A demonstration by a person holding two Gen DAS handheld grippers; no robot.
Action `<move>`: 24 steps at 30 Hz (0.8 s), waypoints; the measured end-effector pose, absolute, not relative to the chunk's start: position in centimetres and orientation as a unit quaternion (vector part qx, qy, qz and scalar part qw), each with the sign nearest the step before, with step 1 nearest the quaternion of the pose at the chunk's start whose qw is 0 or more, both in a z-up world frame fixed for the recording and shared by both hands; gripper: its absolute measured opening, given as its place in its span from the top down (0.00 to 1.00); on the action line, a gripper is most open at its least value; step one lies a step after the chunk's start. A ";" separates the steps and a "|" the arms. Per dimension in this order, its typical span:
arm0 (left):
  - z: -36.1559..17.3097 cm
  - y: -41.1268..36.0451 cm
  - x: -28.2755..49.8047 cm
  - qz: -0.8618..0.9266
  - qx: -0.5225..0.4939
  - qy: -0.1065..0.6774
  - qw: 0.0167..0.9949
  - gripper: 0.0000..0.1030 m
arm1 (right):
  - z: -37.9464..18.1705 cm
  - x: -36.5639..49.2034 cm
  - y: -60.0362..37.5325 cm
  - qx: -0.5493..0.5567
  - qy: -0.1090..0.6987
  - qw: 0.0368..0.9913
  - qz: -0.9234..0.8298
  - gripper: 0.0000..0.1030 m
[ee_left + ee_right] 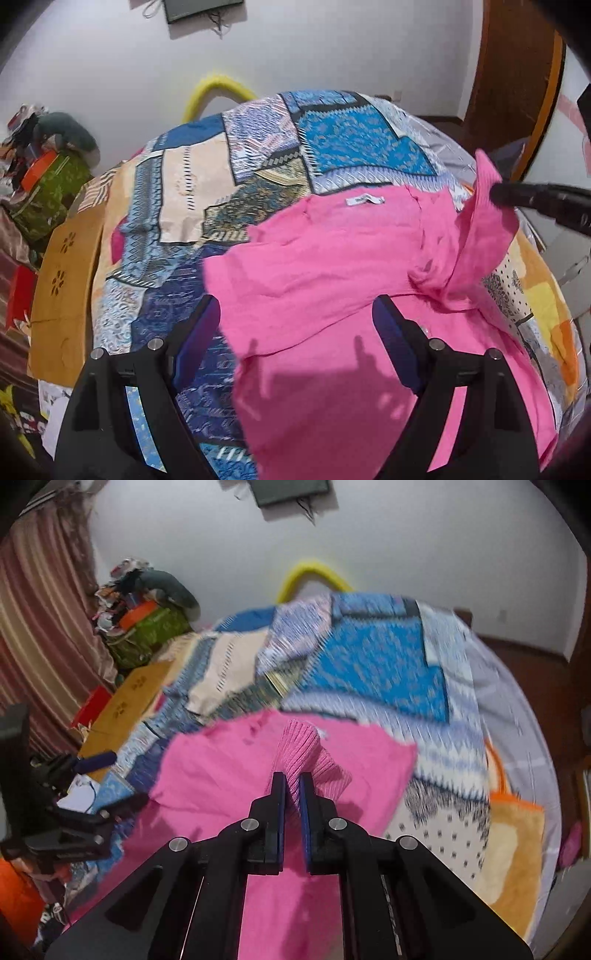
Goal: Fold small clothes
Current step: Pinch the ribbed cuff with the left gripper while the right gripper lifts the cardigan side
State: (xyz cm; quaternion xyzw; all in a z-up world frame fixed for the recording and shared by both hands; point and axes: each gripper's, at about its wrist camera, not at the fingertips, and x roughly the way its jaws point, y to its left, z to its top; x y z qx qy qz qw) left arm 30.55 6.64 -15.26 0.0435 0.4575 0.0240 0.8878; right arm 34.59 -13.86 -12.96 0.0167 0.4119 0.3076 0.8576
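A pink garment (pixel 325 266) lies spread on a bed with a patchwork sheet (pixel 258 155); a white label shows near its collar. My left gripper (pixel 295 317) is open and empty, hovering above the garment's near left part. My right gripper (pixel 292 782) is shut on a ribbed pink cuff (pixel 306 753) of the garment (pixel 229 768) and holds it lifted above the cloth. The right gripper also shows in the left wrist view (pixel 496 194), pinching the raised sleeve at the right. The left gripper shows in the right wrist view (pixel 107 775) at the left edge.
A brown cardboard sheet (pixel 62 295) lies along the bed's left side. A cluttered pile with a green bag (pixel 48 192) stands at the far left. A yellow hoop (pixel 218 88) leans on the white wall behind the bed. A wooden door (pixel 517 85) is at the right.
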 end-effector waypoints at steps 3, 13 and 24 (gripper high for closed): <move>-14.7 8.3 29.6 0.032 0.030 0.450 0.892 0.18 | -11.1 34.3 -12.0 0.006 0.395 0.861 0.320 0.94; -14.6 14.1 27.4 0.056 -0.015 0.442 0.895 0.18 | -11.6 33.8 -3.8 -0.032 0.411 0.833 0.368 0.93; -15.9 14.4 28.0 0.046 -0.023 0.458 0.887 0.18 | -12.6 33.8 -4.2 -0.033 0.429 0.824 0.368 0.93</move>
